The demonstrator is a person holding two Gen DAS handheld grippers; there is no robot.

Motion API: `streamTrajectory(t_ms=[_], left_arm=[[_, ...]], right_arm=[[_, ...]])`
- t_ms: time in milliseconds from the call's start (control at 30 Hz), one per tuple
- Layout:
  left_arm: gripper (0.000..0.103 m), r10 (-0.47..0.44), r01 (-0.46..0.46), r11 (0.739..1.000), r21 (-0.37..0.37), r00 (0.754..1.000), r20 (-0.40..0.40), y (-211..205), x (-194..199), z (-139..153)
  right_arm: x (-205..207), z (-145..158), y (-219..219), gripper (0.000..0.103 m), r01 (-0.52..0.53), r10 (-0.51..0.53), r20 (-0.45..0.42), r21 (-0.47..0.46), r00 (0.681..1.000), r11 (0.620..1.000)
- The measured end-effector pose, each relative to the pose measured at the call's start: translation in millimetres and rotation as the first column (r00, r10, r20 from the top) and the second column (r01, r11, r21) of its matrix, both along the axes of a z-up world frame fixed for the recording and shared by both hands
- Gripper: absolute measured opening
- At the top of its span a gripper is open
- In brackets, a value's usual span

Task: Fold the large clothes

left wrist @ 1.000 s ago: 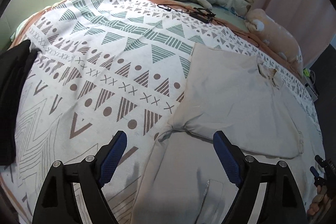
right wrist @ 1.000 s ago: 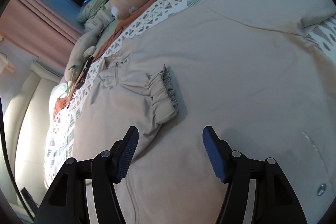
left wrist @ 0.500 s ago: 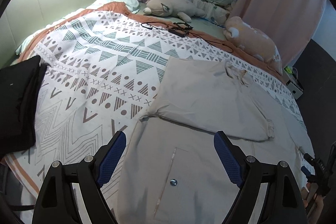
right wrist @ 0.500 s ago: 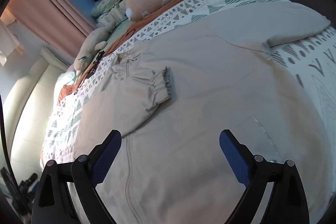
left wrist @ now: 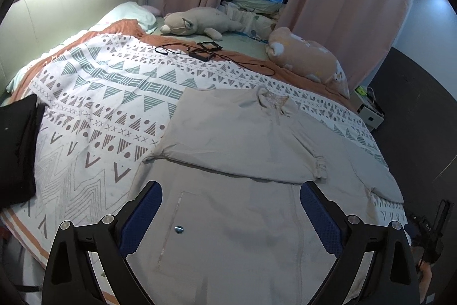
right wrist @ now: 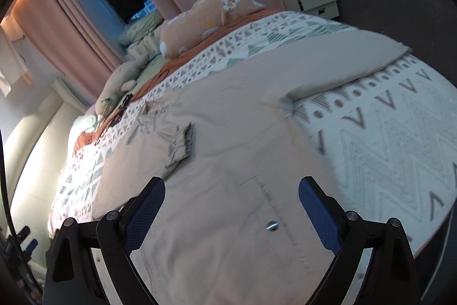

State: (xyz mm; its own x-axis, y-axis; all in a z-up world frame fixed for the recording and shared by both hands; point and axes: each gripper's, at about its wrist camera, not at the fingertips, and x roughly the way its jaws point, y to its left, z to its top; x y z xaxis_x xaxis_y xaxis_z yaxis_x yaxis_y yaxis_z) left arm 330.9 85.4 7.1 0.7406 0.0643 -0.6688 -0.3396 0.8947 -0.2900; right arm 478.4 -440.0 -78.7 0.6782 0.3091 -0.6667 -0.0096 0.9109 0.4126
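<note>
A large beige jacket lies flat on the patterned bedspread, collar towards the far side. Its left sleeve is folded across the chest, elastic cuff to the right. The other sleeve lies spread out to the right. My left gripper is open and empty above the jacket's lower front, near a snap button. My right gripper is open and empty above the jacket, near a pocket snap; the folded cuff and spread sleeve show there.
A folded black garment lies at the bed's left edge. Two plush toys and a black cable with charger lie on the far side. Pink curtains hang behind. A small drawer unit stands beside the bed.
Both grippers have pulled back and up from the jacket, so more of the bed and room shows. The right gripper's jaws have opened wider. The jacket has not moved.
</note>
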Motion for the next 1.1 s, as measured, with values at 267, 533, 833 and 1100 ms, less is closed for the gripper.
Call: streamTrajectory(t_ms=[267, 533, 833, 1100], left_arm=[[0.098, -0.075, 0.075, 0.996, 0.039, 0.997, -0.016, -35.2, 24.4, 13.6], [0.098, -0.112, 0.113, 0.993, 0.040, 0.993, -0.046, -51.2, 66.3, -6.1], [0.098, -0.140, 0.144, 0.988, 0.053, 0.988, -0.068, -58.7, 114.1, -39.3], [0.098, -0.104, 0.108, 0.994, 0.033, 0.989, -0.102, -42.8, 152.3, -78.6]], right_arm=[[-2.4, 14.7, -73.8, 0.095, 0.079, -0.079, 0.037, -0.003, 0.996, 0.997], [16.1, -5.2, -131.3, 0.095, 0.170, -0.170, 0.026, -0.003, 0.985, 0.985], [66.4, -35.7, -184.6, 0.078, 0.271, -0.269, -0.037, 0.093, 0.962, 0.958], [132.7, -75.6, -213.1, 0.063, 0.347, -0.333, -0.115, 0.134, 0.936, 0.928]])
